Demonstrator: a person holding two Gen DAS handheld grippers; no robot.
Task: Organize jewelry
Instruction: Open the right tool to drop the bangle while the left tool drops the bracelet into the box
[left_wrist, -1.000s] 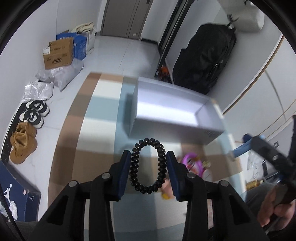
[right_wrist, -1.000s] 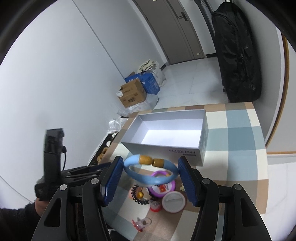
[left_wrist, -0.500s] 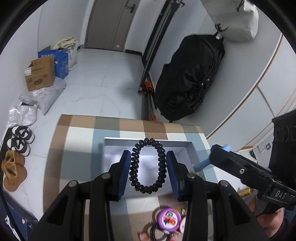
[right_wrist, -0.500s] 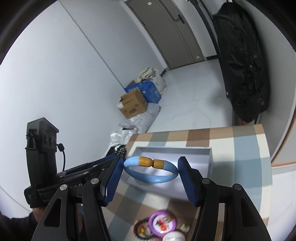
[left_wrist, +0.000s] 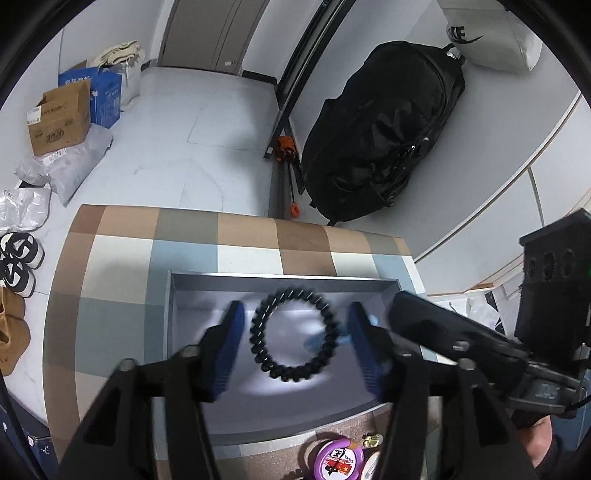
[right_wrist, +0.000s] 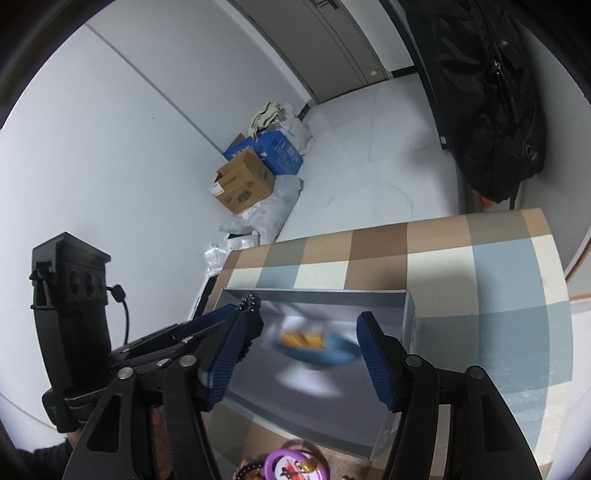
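Left gripper (left_wrist: 295, 345): jaws opening, black bead bracelet (left_wrist: 294, 336) loose between the pads over the grey box (left_wrist: 280, 278). Right gripper (right_wrist: 310, 360): jaws opening, blue bangle (right_wrist: 317, 345) blurred between them inside the box, gripped by neither pad. Left view alone shows the white bag (left_wrist: 491, 35); right view alone shows the bangle's amber beads.

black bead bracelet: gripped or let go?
Let go: left gripper jaws are opening, with gaps either side of the black bead bracelet over the grey box.

Black beaded bracelet (left_wrist: 294, 336), round, over open grey box (left_wrist: 192, 295) — blurred blue bangle (right_wrist: 317, 347), amber beads, inside it
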